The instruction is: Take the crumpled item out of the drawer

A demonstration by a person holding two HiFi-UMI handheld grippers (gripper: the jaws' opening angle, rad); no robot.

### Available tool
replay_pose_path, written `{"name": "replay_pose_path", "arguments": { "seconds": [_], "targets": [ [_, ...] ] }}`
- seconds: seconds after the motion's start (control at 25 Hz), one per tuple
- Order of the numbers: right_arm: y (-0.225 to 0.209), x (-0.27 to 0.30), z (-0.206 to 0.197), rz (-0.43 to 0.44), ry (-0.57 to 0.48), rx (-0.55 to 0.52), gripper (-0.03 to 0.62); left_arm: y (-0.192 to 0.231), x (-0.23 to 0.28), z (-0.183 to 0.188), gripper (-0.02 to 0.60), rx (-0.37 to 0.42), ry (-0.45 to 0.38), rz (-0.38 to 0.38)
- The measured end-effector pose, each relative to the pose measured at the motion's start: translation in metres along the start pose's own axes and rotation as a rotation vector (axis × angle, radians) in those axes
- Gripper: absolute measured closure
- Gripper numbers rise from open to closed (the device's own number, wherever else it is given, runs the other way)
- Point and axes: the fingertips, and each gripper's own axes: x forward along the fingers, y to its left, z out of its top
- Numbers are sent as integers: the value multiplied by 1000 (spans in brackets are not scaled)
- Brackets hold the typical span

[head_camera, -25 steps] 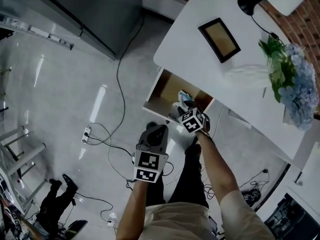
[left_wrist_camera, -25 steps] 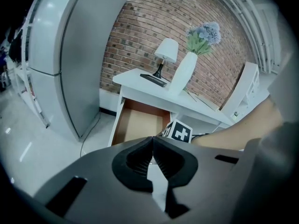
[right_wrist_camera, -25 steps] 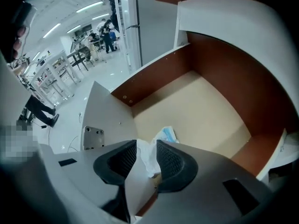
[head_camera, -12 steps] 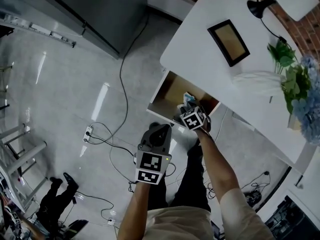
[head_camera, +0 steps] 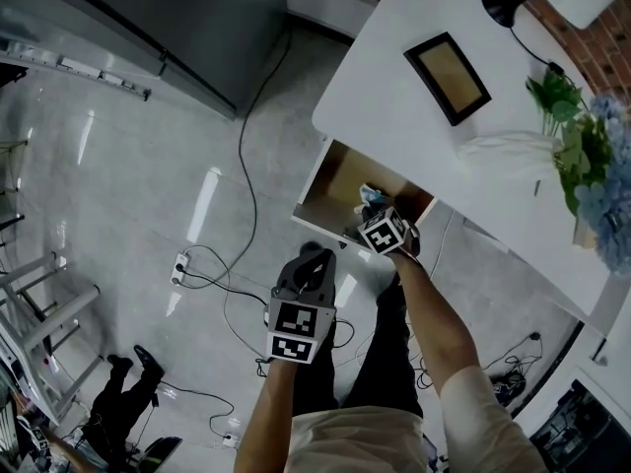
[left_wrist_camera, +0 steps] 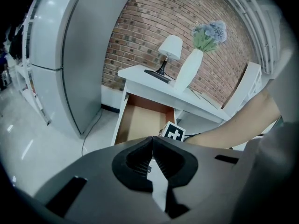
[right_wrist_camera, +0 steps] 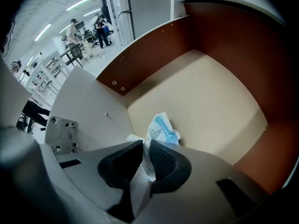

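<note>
The open wooden drawer (head_camera: pixel 312 187) sticks out from under the white desk. A crumpled white and blue item (right_wrist_camera: pixel 162 126) lies at its near edge, and from the head view it (head_camera: pixel 371 196) shows just beyond the marker cube. My right gripper (right_wrist_camera: pixel 145 147) reaches into the drawer (right_wrist_camera: pixel 154 45). Its jaws are closing, with the item's white edge pinched between the pads. In the head view my right gripper (head_camera: pixel 369 217) is over the drawer's front right corner. My left gripper (head_camera: pixel 312 255) hangs lower left of the drawer, above the floor, jaws shut (left_wrist_camera: pixel 152 142) and empty.
The white desk (head_camera: pixel 394 97) carries a picture frame (head_camera: pixel 447 77), a black lamp (head_camera: pixel 501 6) and a white vase (head_camera: pixel 508 152) with flowers. A grey cabinet (head_camera: pixel 197 28) stands at the upper left. Cables (head_camera: pixel 242 180) and a power strip (head_camera: pixel 179 264) lie on the floor.
My right gripper has stayed at the drawer's front corner, shifting only slightly. The left gripper has barely moved.
</note>
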Motion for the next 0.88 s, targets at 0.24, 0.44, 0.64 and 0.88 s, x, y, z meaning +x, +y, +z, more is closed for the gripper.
{"name": "replay_pose_path", "arguments": {
  "seconds": [0.24,0.44,0.64,0.88],
  "targets": [
    [1,-13,1,-12,-17,18,528,0,-1,-2,566,-9,1,1],
    [0,-34,5,-25,-28,32,528,-5,-3,3,566,-8,-5,-2],
    [-2,-63,11,-45,-56,43,530,-14,-7,19,566,-11,-28,-8],
    [-2,-97,16,-67,-93,94,530,-25,-16,32,566,28,-35,-22]
  ]
}}
